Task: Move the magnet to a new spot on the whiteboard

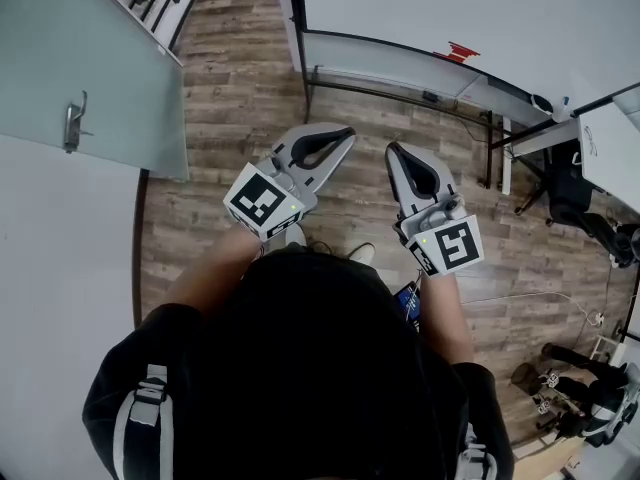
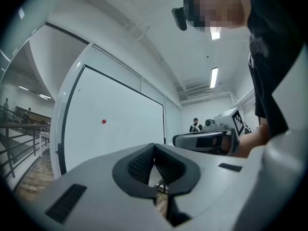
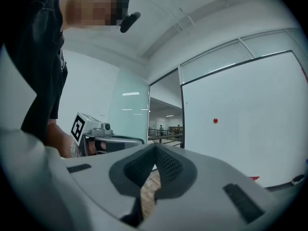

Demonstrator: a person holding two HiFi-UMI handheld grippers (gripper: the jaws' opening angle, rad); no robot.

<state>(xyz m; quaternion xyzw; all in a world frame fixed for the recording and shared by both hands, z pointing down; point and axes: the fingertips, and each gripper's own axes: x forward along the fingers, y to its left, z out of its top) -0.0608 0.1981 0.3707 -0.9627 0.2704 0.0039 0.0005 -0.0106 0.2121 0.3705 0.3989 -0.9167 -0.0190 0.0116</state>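
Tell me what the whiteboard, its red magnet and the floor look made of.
Red magnet: small round dot, too small to judge.
Whiteboard: smooth white sheet in a thin dark frame, likely coated steel since the magnet clings.
Floor: matte grey-brown planks with grain, wood or laminate.

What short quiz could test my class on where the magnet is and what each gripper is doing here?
1. True or false: the magnet is on the whiteboard.
2. Fill in: the left gripper has its jaws ____.
3. The right gripper holds: A) the magnet B) the left gripper C) nothing.
Key: 1 true; 2 shut; 3 C.
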